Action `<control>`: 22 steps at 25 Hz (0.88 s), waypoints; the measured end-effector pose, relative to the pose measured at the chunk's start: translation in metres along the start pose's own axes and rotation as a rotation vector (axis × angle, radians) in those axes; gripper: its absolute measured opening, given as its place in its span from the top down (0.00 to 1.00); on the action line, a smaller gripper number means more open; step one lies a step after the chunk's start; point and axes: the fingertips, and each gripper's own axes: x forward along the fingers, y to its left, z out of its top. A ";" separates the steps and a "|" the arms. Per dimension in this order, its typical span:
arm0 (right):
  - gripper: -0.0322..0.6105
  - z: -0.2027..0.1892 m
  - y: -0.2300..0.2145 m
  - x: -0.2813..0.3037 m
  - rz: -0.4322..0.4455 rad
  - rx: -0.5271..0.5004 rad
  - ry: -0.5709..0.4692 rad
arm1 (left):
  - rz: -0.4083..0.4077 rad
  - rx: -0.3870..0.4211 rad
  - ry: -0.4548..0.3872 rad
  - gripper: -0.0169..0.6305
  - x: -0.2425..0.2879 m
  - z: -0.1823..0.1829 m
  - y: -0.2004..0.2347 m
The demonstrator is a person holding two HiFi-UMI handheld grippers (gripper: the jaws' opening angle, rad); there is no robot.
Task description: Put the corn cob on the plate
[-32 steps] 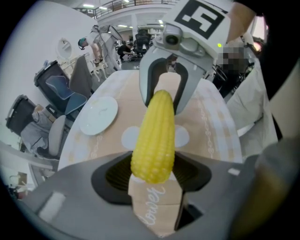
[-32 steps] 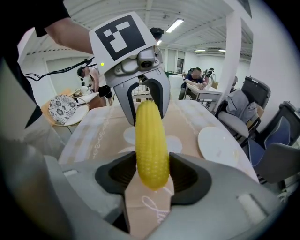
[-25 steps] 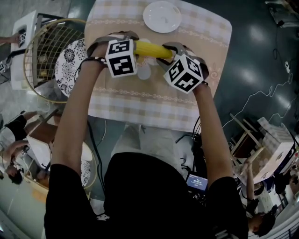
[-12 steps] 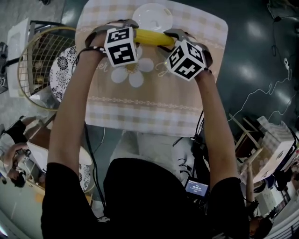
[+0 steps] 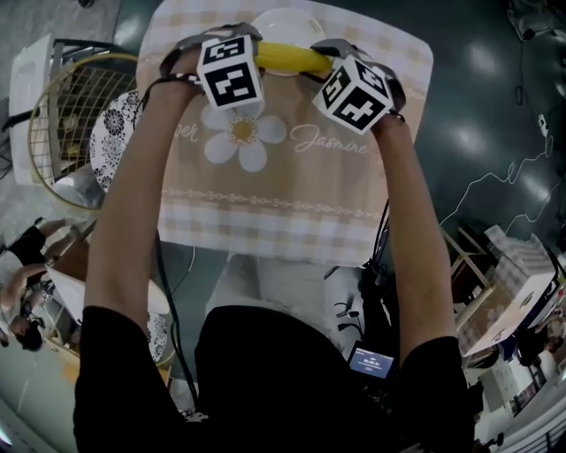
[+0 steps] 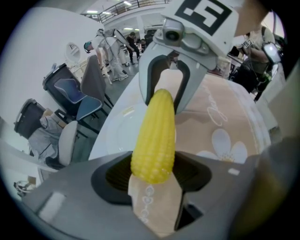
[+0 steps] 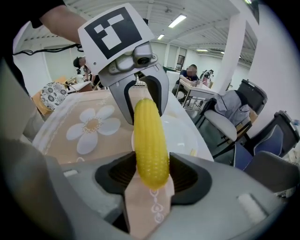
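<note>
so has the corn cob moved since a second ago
Yes. The corn cob has gone away from the person: it covered the daisy print, and now hangs past it, over the plate's near rim.

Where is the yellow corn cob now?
Head view, top centre: yellow corn cob gripped by left gripper and right gripper, above the white round plate.

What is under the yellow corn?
A white plate lies below the corn cob, on the flowered tablecloth. The left gripper and right gripper hold its ends. The plate's near edge is hidden beneath it.
</note>
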 end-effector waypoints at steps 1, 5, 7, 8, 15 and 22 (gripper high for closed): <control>0.61 -0.001 -0.002 0.001 0.002 0.002 0.002 | -0.004 -0.006 -0.001 0.56 0.002 0.001 0.001; 0.61 -0.005 -0.002 0.008 0.022 0.027 -0.007 | -0.023 -0.019 -0.004 0.56 0.006 0.000 0.001; 0.61 -0.006 -0.003 0.010 0.028 0.033 -0.010 | -0.034 -0.026 -0.009 0.56 0.005 0.001 0.003; 0.61 -0.006 -0.004 0.011 0.029 0.035 -0.011 | -0.032 -0.029 -0.012 0.56 0.003 0.002 0.004; 0.60 -0.006 -0.006 0.014 0.068 0.074 -0.030 | 0.000 -0.063 -0.010 0.56 -0.010 0.002 0.021; 0.59 -0.005 -0.008 0.015 0.061 0.113 -0.049 | -0.018 -0.086 -0.018 0.50 -0.011 0.000 0.021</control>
